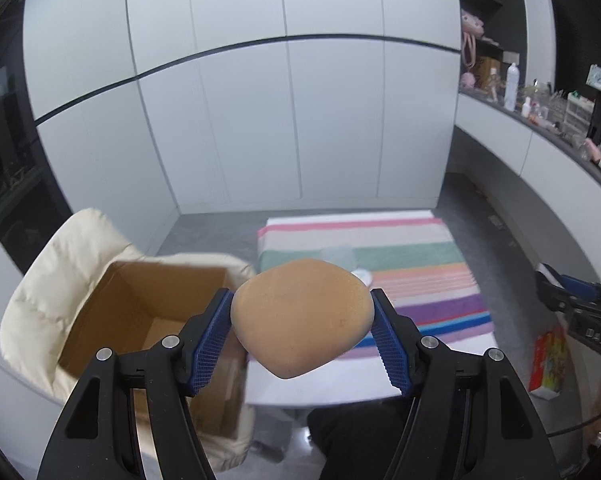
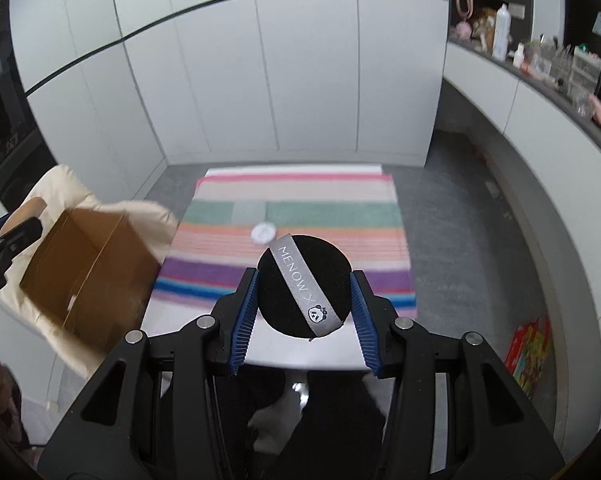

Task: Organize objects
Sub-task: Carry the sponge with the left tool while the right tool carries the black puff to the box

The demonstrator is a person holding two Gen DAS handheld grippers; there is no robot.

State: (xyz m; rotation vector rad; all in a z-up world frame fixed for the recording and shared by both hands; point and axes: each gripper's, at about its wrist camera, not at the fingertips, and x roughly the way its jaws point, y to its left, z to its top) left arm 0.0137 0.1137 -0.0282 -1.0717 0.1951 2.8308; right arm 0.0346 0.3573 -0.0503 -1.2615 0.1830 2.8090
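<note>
My left gripper (image 1: 302, 320) is shut on a tan teardrop-shaped makeup sponge (image 1: 300, 316), held in the air between the blue pads. To its lower left stands an open cardboard box (image 1: 140, 312) on a cream padded chair (image 1: 60, 264). My right gripper (image 2: 304, 292) is shut on a round black powder puff (image 2: 300, 292) with a grey ribbon band across it. The same cardboard box (image 2: 88, 264) shows at the left of the right wrist view. A small white round object (image 2: 263, 233) and a pale translucent square item (image 2: 248, 210) lie on the striped cloth (image 2: 300, 216).
The striped cloth (image 1: 380, 264) covers a low white table. A colourful box (image 1: 548, 360) stands on the grey floor at the right. A long counter (image 1: 540, 120) with bottles and clutter runs along the right wall. White cabinet doors fill the back.
</note>
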